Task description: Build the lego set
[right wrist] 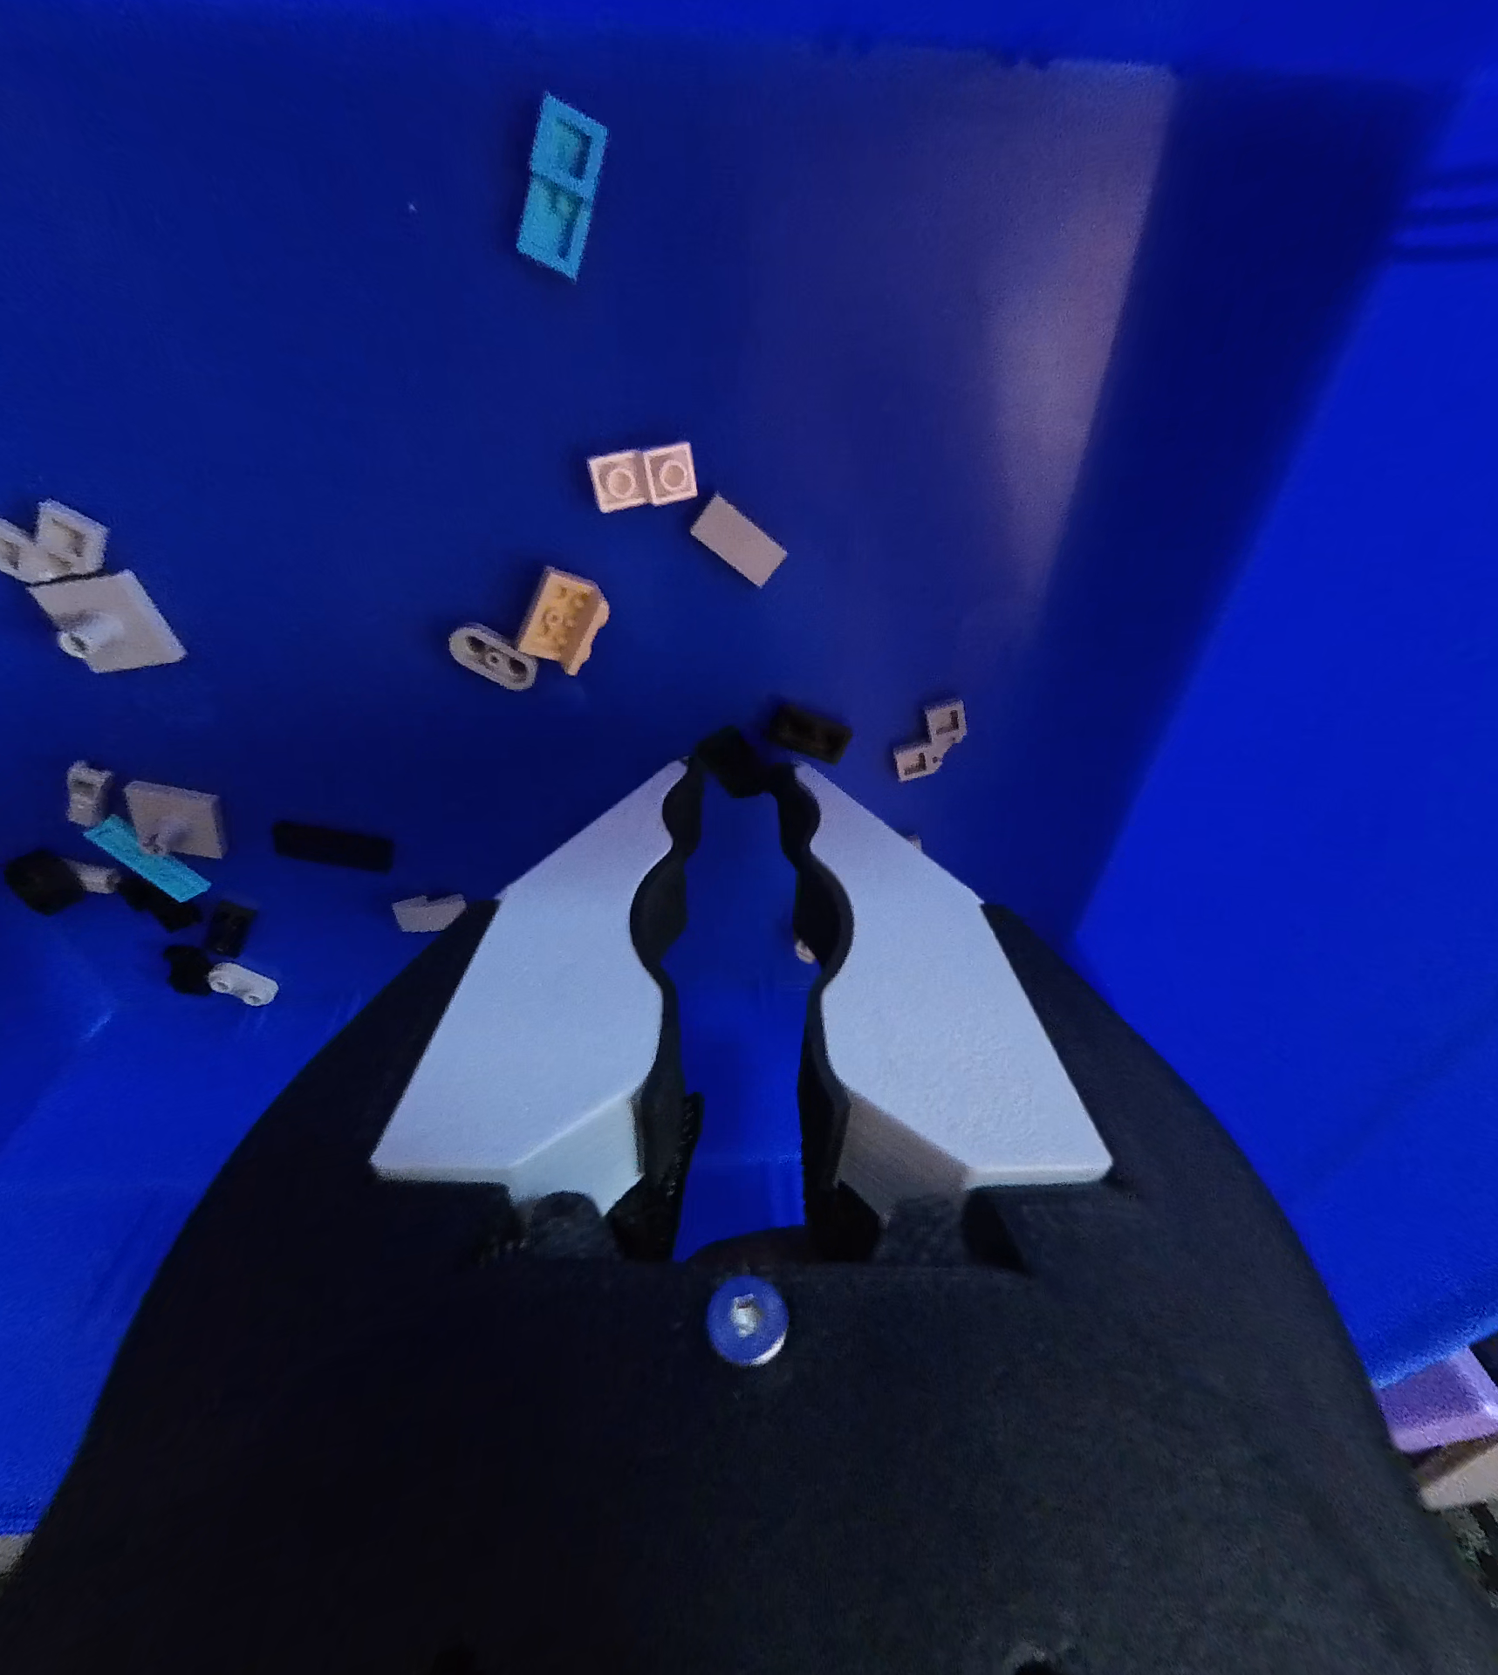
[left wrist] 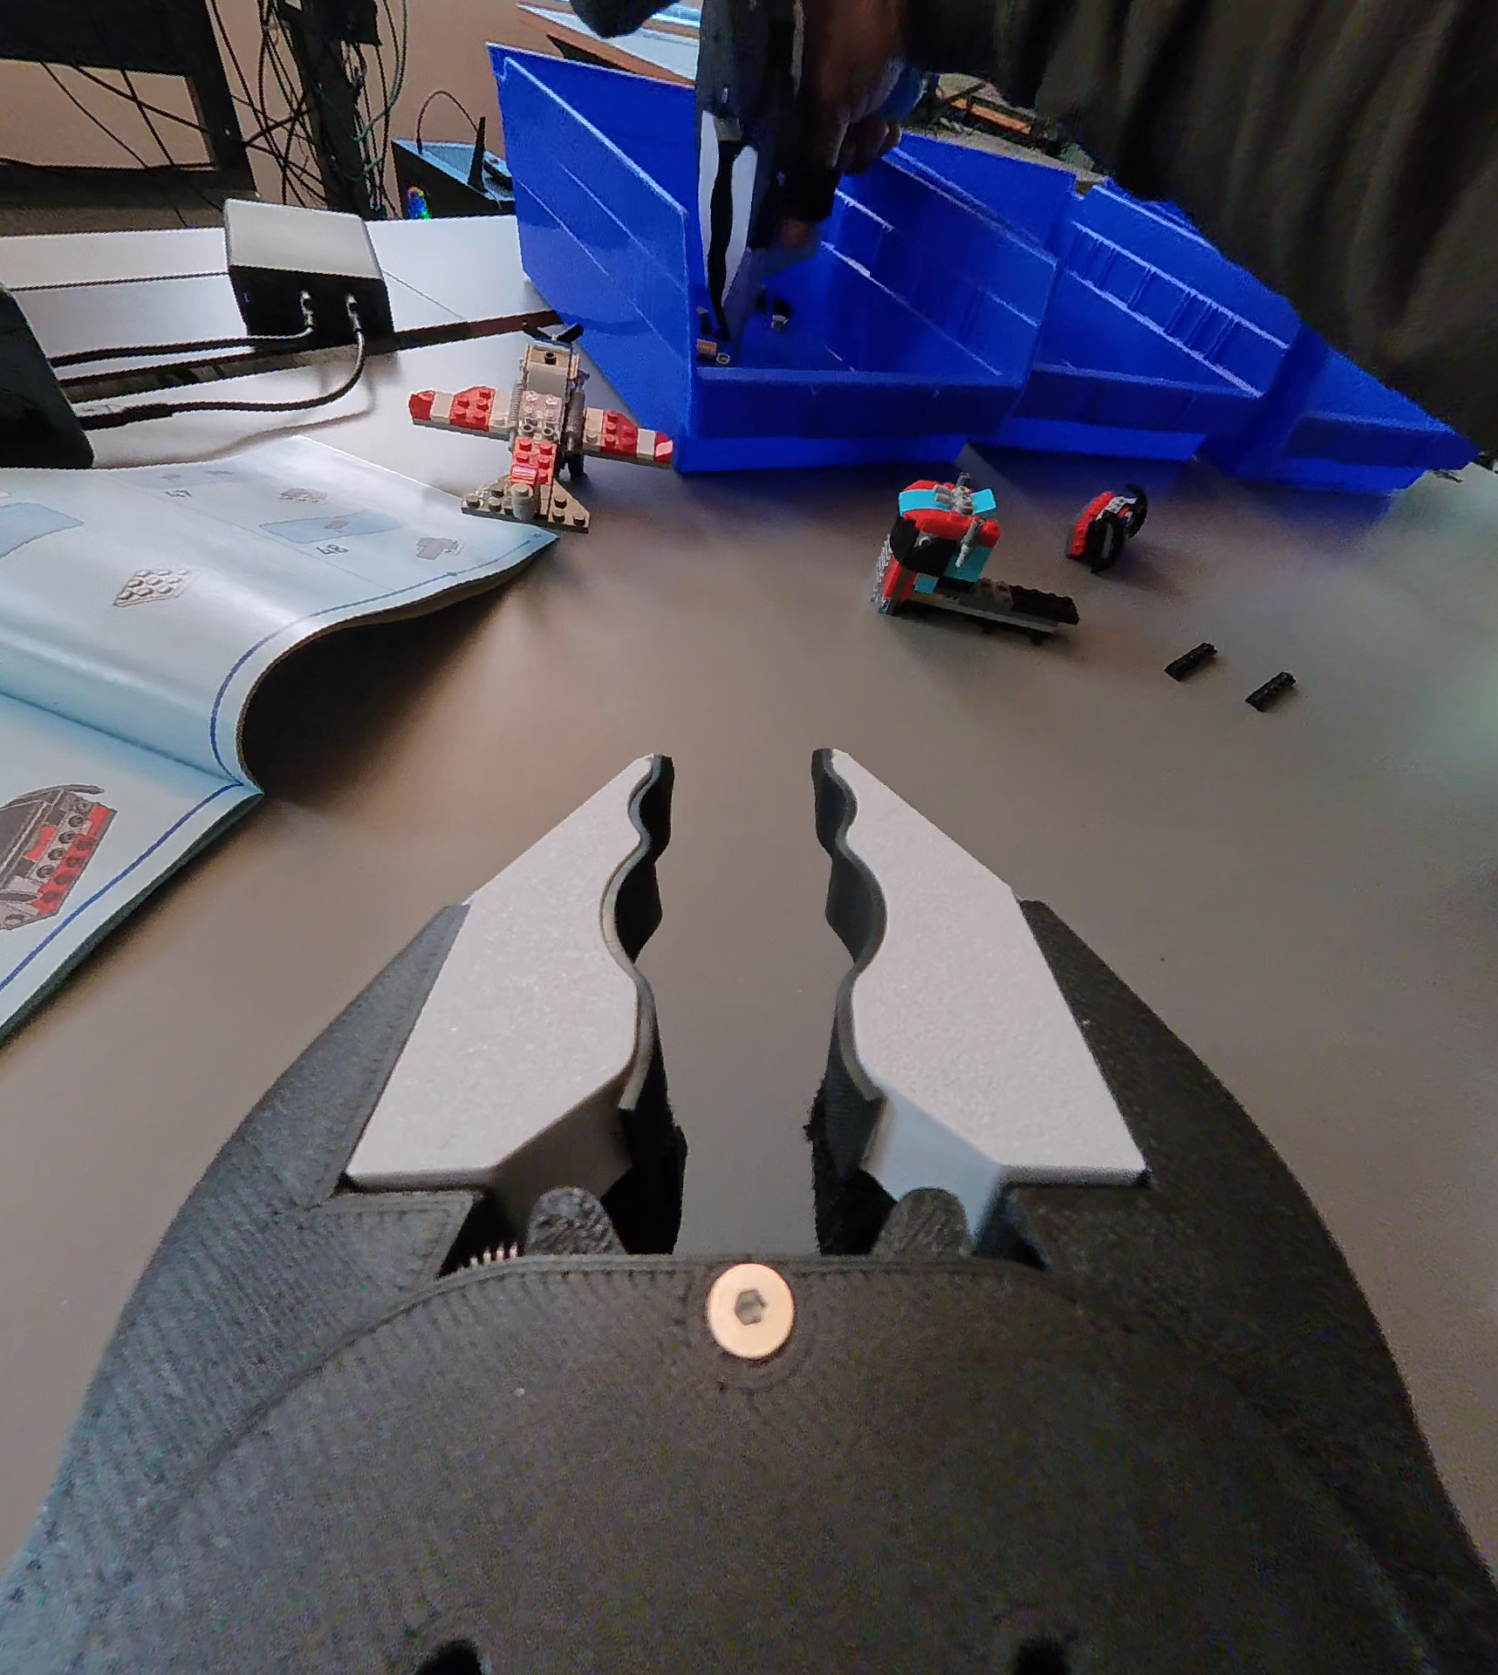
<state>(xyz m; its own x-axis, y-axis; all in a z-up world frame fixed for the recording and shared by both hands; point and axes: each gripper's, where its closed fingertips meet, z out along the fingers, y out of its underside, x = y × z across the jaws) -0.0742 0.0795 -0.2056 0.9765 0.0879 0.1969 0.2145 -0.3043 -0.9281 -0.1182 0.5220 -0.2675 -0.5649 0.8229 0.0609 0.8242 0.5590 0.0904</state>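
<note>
Right hand-held gripper (right wrist: 738,770) reaches into the blue plastic bin (right wrist: 1271,634), fingertips clamped on a small black brick piece (right wrist: 731,757) (other loose pieces lie scattered there). Left hand-held gripper (left wrist: 743,770) hovers parted, empty, over the grey surface (left wrist: 727,634) — near an open instruction booklet (left wrist: 138,589).

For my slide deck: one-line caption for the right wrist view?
Right tongs pinching a small black plastic brick inside a blue plastic bin.

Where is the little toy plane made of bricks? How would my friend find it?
Look at the big blue plastic bins at the back of the grey table. Just off the left bin's front corner, beside the open instruction booklet, sits the small brick-built plane. It alone has red-and-white striped wings; the other models are chunky, with no wings.
</note>
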